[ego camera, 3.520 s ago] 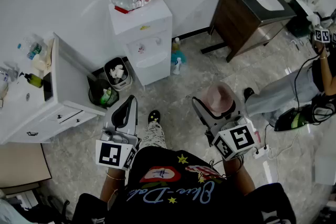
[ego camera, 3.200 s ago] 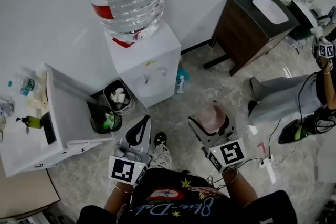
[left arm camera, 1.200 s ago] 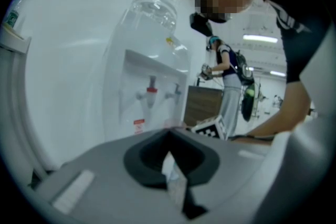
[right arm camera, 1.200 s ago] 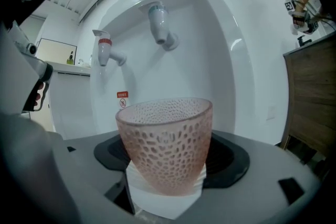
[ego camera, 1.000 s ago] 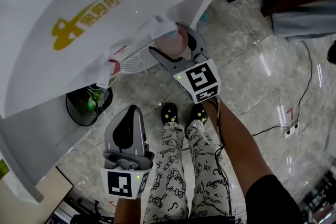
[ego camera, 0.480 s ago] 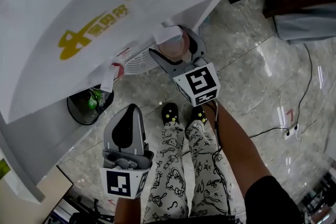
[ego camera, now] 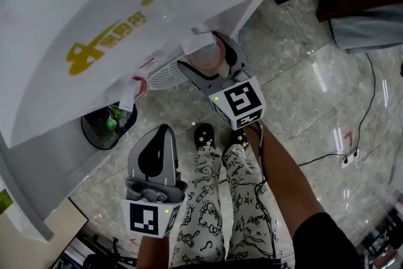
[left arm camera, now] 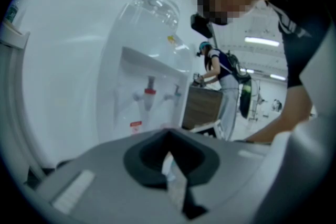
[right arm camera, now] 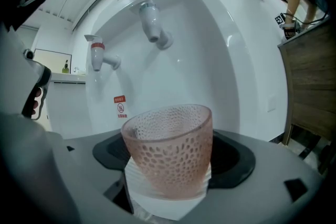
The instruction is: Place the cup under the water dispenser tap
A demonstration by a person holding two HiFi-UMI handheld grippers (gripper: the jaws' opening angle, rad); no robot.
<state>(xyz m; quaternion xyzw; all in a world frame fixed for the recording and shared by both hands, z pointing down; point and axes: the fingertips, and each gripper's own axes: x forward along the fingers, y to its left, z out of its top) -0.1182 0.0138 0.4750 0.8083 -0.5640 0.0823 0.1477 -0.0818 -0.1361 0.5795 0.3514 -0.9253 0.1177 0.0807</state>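
- Your right gripper (ego camera: 206, 53) was clenched on the cup (ego camera: 203, 57). Its jaws pressed the cup's lower wall from both sides, and the rim faced upward.
- The cup (right arm camera: 170, 147), pink with a honeycomb texture, filled the lower centre of the right gripper view, in front of the recess of the dispenser (ego camera: 94, 16).
- In the upper centre of the head view, the cup lay just under the white tap (ego camera: 197, 41). The red tap (ego camera: 135, 87) stood to its left in the frame.
- The grille (ego camera: 165, 75) of the drip tray showed just beside the cup. Whether the two touched could not be told.
- Your left gripper (ego camera: 161, 132) hung at the lower left of the head view, well apart from the cup. Its jaws were pressed together with nothing between them.
- The left gripper view showed the bottle (left arm camera: 157, 13) atop the dispenser, in the upper centre.
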